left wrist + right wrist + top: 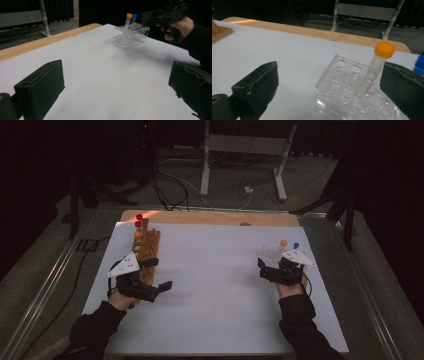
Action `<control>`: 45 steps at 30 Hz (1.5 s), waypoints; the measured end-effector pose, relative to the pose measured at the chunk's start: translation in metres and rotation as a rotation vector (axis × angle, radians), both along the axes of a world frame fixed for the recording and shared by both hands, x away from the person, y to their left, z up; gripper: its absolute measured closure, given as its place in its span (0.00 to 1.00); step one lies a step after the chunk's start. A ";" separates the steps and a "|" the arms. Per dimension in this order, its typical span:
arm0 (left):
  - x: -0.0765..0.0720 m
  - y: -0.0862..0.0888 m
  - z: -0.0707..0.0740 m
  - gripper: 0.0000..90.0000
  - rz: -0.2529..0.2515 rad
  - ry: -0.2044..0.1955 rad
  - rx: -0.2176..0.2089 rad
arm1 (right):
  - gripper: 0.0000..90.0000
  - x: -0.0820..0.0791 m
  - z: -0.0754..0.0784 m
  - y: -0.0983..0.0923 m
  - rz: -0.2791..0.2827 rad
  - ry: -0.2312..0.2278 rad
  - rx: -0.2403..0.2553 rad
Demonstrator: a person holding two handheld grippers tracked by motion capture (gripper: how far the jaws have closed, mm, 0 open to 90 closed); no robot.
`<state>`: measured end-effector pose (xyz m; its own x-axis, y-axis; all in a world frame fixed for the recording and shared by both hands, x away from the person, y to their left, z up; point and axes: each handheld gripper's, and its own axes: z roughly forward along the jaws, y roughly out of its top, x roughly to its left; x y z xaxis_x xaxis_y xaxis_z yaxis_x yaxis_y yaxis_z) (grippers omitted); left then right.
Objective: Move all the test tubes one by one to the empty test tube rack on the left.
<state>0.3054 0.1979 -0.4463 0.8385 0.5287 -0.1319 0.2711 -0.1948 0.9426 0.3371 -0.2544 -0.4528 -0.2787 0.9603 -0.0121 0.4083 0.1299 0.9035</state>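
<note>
High view: my right gripper [272,268] partly hides the clear rack [270,253]. Left gripper view: my left gripper [117,87], jaws apart, faces it. Right gripper view: jaws apart beside the rack; orange-capped tube [377,65] whole, blue cap [419,65] cut off.

Clear tube rack [352,97] holding upright orange-capped tube [377,66]

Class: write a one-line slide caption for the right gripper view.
Open right gripper facing a clear rack holding an orange-capped tube.

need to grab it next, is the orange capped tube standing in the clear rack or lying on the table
Standing in it. The orange capped tube sits in a hole of the clear rack, leaning slightly, cap up.
</note>
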 end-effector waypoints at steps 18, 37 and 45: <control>-0.012 -0.017 -0.006 0.01 -0.057 -0.008 0.013 | 0.38 0.021 -0.011 -0.007 -0.227 0.027 0.012; -0.013 -0.018 -0.007 0.01 -0.070 -0.002 0.014 | 0.74 0.047 -0.021 -0.011 -0.343 0.080 -0.026; -0.012 -0.018 -0.008 0.01 -0.070 0.002 0.015 | 0.81 0.053 -0.023 -0.013 -0.366 0.087 -0.036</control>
